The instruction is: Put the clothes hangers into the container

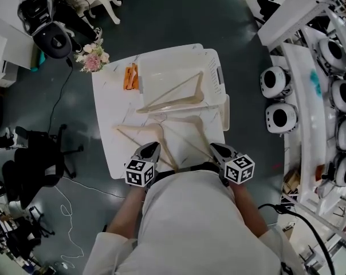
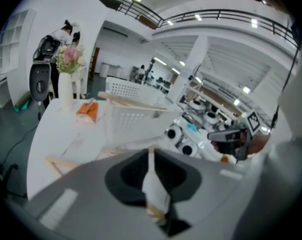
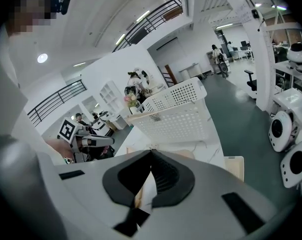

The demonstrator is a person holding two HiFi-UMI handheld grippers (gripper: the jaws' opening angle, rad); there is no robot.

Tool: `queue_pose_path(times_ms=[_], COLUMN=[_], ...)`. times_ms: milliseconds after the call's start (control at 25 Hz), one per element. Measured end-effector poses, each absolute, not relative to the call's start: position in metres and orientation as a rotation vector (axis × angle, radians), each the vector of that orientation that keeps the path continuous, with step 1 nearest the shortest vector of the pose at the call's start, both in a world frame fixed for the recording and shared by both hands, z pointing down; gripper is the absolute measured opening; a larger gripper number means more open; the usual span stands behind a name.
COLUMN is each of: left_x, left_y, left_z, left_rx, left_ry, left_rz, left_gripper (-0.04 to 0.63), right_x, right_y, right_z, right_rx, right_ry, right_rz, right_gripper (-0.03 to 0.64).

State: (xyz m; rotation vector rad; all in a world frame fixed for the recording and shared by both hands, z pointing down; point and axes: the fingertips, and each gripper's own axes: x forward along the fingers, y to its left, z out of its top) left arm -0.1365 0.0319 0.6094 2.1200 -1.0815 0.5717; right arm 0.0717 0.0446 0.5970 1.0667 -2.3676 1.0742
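A white perforated basket (image 1: 216, 73) stands on the far right part of the white table (image 1: 107, 105); one wooden hanger (image 1: 179, 93) lies across it. Two more wooden hangers lie on the table near me, one on the left (image 1: 140, 132) and one on the right (image 1: 199, 132). My left gripper (image 1: 152, 147) hovers at the left hanger's near arm, its jaws all but together, with a sliver of wood showing deep between them. Beside the right hanger's arm, the right gripper (image 1: 214, 148) is shut. The basket (image 2: 133, 119) (image 3: 176, 116) fills the middle of both gripper views.
An orange object (image 1: 130, 76) lies at the table's far left, beside a vase of pink flowers (image 1: 93, 56). A black chair (image 1: 52, 39) stands beyond the table. White robot heads (image 1: 276, 82) line the right side. Cables run over the dark floor to my left.
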Motion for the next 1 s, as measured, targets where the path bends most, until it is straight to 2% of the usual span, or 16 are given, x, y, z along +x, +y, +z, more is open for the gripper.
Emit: queue_pose_path(times_ms=[360,760,1000], left_x=[-0.132,-0.148,-0.148], left_y=[0.022,0.021,0.028], left_z=[0.665,0.756,0.797], left_rx=[1.984,1.723,1.567], left_ry=[-1.163,-1.356,-1.414], left_rz=[0.663,0.814,0.818], left_gripper=[0.07,0.089,0.137], right_x=[0.088,0.121,0.137], right_y=[0.054,0.052,0.043], right_z=[0.617,0.631,0.639], right_rx=[0.999,0.922,0.892], right_ry=[-2.33,-2.281,-2.262], right_rz=[1.136,1.147,1.148], right_gripper=[0.002,0.002,0.002])
